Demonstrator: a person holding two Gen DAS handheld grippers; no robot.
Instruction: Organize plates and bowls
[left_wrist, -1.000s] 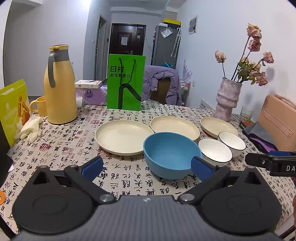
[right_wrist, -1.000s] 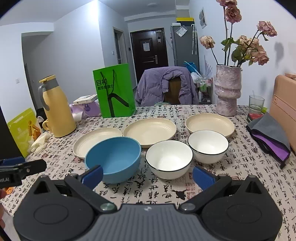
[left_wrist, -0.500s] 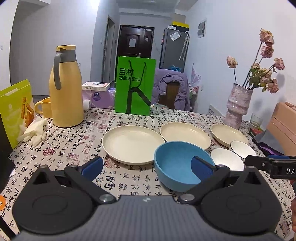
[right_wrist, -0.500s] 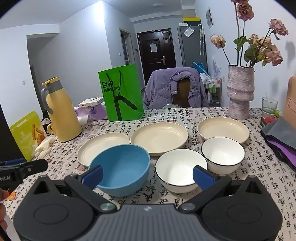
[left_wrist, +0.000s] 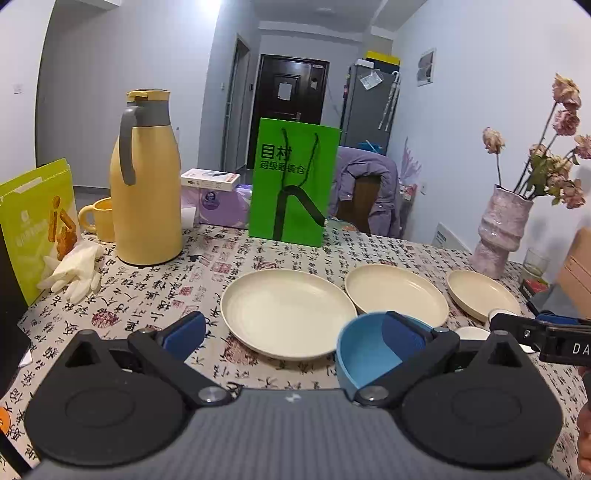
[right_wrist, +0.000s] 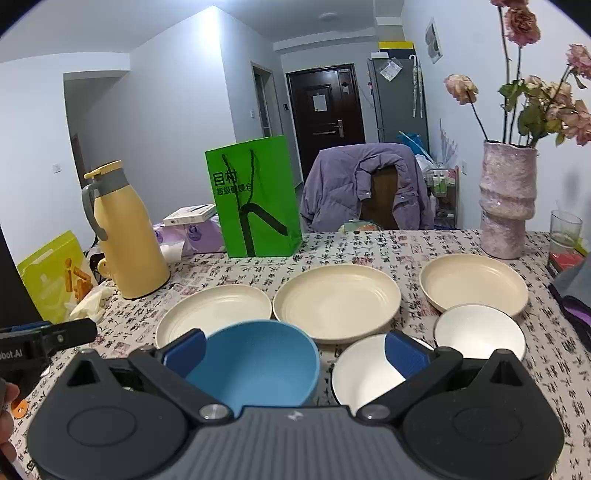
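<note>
Both grippers, left gripper (left_wrist: 293, 334) and right gripper (right_wrist: 295, 350), jaws spread and empty. Blue bowl (right_wrist: 258, 363) fronts three cream plates (right_wrist: 336, 301); yellow flask (left_wrist: 146, 192) and green bag (left_wrist: 291, 186) stand behind on the tabletop (left_wrist: 166, 291).

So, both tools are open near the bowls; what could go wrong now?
The left tool has one finger over the round blue bowl; closing off-centre might tip it onto the cream plate. The right tool might knock the near white bowl against its neighbour.

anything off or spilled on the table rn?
Nothing spilled or broken. Three cream plates and the bowls sit upright and apart. Only oddity: a pair of gloves crumpled beside the yellow jug.
</note>
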